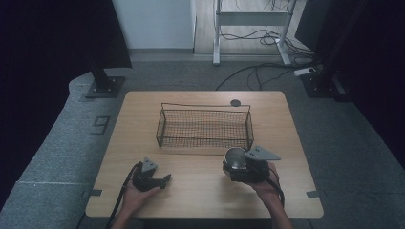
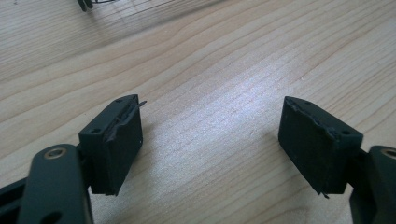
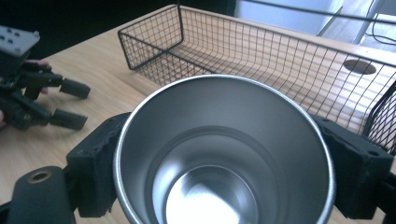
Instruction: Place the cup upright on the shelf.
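A shiny steel cup (image 3: 224, 154) is clamped between the two black jaws of my right gripper (image 3: 224, 168), with its open mouth facing the camera. In the high view the cup (image 1: 234, 158) sits at the front of the right gripper (image 1: 237, 164), lifted off the wooden table just in front of the black wire basket (image 1: 204, 125). My left gripper (image 1: 165, 179) rests near the table's front left, jaws wide apart. In the left gripper view its pads (image 2: 116, 140) stand over bare wood with nothing between them. The left gripper (image 3: 70, 105) also shows at the left of the right gripper view.
The basket (image 3: 280, 65) is empty and stands mid-table, its near rim close to the cup. A round cable hole (image 1: 235, 102) lies behind it near the far edge. The table's front edge (image 1: 205, 215) is near both hands. Cables and a stand base lie on the floor beyond.
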Demonstrator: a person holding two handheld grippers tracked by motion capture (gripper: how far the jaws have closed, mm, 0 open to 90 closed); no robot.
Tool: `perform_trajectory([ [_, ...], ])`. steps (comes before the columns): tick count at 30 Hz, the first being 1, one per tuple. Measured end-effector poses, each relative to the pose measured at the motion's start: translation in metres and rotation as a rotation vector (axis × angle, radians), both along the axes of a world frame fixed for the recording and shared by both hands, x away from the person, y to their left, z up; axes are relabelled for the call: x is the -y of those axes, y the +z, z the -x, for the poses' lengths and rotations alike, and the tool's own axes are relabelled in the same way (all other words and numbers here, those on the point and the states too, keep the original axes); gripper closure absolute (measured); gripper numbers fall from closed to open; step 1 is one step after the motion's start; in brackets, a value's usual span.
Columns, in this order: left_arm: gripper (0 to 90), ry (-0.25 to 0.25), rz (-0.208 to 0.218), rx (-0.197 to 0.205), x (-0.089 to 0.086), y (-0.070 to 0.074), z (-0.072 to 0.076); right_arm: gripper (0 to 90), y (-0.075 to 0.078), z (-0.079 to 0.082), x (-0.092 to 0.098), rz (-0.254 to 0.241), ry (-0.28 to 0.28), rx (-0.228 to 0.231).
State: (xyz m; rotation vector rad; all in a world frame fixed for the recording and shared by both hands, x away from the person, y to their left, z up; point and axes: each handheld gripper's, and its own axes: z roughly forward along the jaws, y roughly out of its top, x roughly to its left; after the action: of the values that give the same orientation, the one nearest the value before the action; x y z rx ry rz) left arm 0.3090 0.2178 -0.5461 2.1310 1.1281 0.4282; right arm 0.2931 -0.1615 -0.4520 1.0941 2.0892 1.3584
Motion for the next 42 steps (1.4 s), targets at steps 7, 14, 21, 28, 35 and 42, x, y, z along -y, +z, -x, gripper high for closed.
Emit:
perform_trajectory([
  [7, 20.4, -0.003, -0.018, 0.005, 0.002, 0.000, 0.000, 13.3, 0.012, -0.012, -0.001, -0.013, 0.011, 0.003],
  [14, 20.0, -0.007, -0.017, 0.004, 0.002, 0.000, 0.000, 13.3, 0.017, -0.022, -0.002, -0.007, 0.005, -0.002],
  [21, 19.3, -0.009, -0.017, 0.003, 0.002, 0.000, -0.001, 13.4, 0.025, -0.030, -0.002, -0.007, 0.008, 0.002],
  [28, 19.1, -0.009, -0.018, 0.002, 0.002, 0.000, -0.001, 13.3, 0.029, -0.039, -0.005, -0.009, 0.016, 0.002],
  [35, 18.1, -0.011, -0.018, 0.000, 0.003, 0.000, -0.001, 13.4, 0.034, -0.049, -0.008, -0.005, 0.018, -0.002],
  [42, 18.0, -0.010, -0.018, 0.001, 0.003, 0.000, -0.001, 13.4, 0.039, -0.058, -0.010, 0.000, 0.021, -0.004],
])
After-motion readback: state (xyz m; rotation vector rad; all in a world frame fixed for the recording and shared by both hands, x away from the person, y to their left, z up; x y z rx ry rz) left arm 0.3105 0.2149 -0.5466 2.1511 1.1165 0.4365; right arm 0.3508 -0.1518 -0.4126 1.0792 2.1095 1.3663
